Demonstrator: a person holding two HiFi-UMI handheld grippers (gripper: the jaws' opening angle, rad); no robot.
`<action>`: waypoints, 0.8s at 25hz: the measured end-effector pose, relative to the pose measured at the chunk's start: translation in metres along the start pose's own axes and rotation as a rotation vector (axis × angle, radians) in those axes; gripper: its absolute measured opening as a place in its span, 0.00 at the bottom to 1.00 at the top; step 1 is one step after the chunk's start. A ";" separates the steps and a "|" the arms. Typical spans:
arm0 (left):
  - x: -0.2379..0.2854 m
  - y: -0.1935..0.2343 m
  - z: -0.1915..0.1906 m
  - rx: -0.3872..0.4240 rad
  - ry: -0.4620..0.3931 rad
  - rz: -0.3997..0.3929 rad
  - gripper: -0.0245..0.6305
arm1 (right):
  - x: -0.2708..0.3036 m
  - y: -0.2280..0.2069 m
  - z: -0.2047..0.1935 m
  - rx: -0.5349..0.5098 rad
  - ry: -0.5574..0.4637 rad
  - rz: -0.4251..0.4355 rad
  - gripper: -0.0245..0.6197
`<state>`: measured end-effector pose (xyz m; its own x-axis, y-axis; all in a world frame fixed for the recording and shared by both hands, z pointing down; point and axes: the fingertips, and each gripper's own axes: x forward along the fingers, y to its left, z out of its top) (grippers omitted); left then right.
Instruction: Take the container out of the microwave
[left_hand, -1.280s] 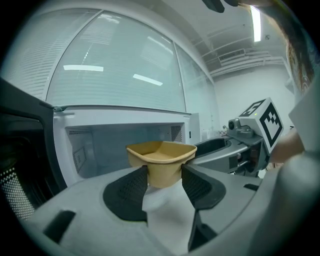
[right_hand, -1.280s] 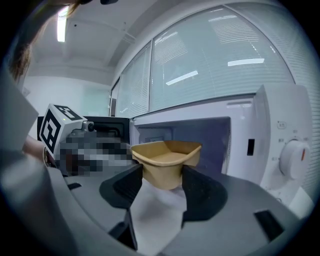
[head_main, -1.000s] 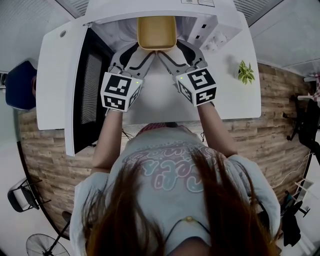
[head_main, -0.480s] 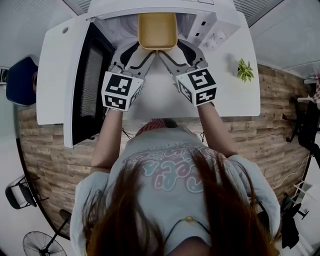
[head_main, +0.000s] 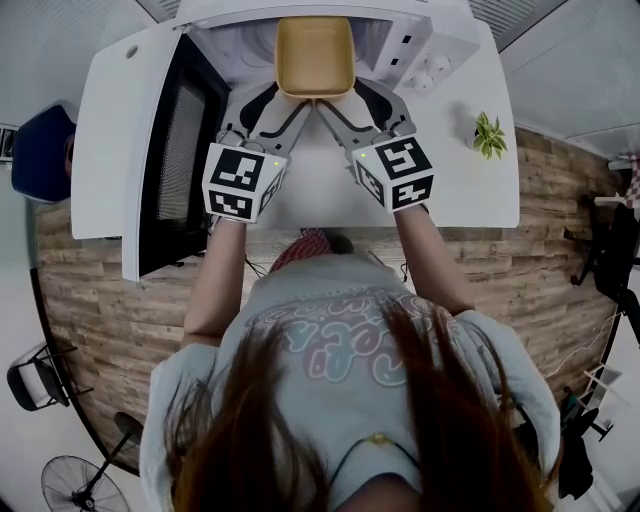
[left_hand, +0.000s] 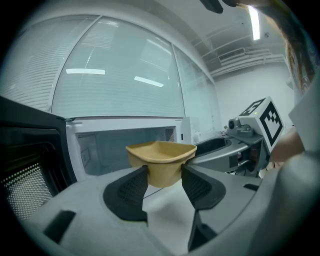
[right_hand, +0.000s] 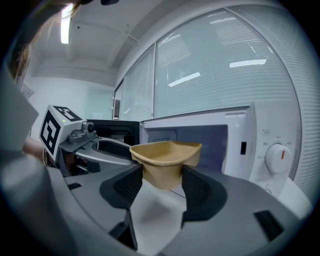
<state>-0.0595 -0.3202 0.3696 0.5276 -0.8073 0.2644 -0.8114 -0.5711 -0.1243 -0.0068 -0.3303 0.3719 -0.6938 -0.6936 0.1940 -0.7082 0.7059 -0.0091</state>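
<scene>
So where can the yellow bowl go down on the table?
Bare white table in front of the microwave, and the strip between the right hand-held gripper and the little plant. The open door crowds the left.

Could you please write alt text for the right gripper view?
The right tongs clamp a tan container, held in front of an open white microwave whose dial shows at right.

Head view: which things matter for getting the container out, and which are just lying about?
In the job: container, microwave, open door, left tongs, right tongs.
Lying about: potted plant, fan, blue chair.
</scene>
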 end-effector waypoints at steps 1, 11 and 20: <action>-0.001 -0.002 0.000 0.000 0.001 0.002 0.36 | -0.001 0.001 0.000 0.000 0.001 0.002 0.42; -0.012 -0.014 -0.004 -0.022 0.001 0.032 0.36 | -0.014 0.009 -0.004 -0.007 0.004 0.029 0.42; -0.022 -0.030 -0.008 -0.027 -0.002 0.062 0.36 | -0.029 0.016 -0.011 -0.017 0.000 0.056 0.42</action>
<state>-0.0488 -0.2839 0.3751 0.4766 -0.8414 0.2547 -0.8491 -0.5156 -0.1147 0.0034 -0.2973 0.3765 -0.7324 -0.6527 0.1936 -0.6658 0.7461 -0.0036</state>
